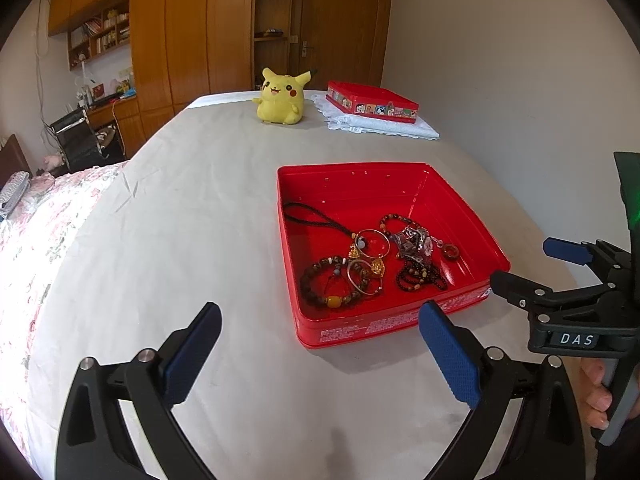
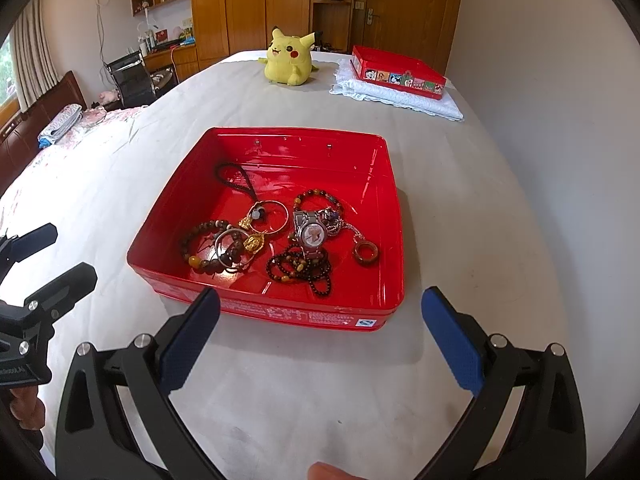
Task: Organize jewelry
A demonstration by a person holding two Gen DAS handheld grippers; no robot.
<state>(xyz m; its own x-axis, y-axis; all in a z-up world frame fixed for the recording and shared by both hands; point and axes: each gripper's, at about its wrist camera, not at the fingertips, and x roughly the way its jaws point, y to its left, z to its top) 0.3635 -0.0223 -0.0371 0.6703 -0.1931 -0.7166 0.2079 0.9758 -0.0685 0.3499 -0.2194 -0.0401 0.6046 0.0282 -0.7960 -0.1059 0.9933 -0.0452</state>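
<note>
A red tin tray (image 1: 472, 216) (image 2: 396, 216) sits on the grey table and holds several pieces of jewelry: a brown bead bracelet (image 2: 200, 248), a gold bangle (image 2: 280, 216), a silver watch (image 2: 310, 232), a dark bead necklace (image 2: 300, 268), a brown ring (image 2: 366, 254) and a black cord (image 2: 234, 182). My left gripper (image 1: 320, 344) is open and empty, just in front of the tray's near left corner. My right gripper (image 2: 320, 332) is open and empty at the tray's near edge; it also shows in the left wrist view (image 1: 524, 268).
A second red tin box (image 1: 372, 102) (image 2: 398, 72) lies on a white lace cloth (image 2: 400, 98) at the far right. A yellow plush toy (image 1: 280, 98) (image 2: 288, 58) sits at the far end. A bed with a floral cover (image 1: 44, 232) is at left.
</note>
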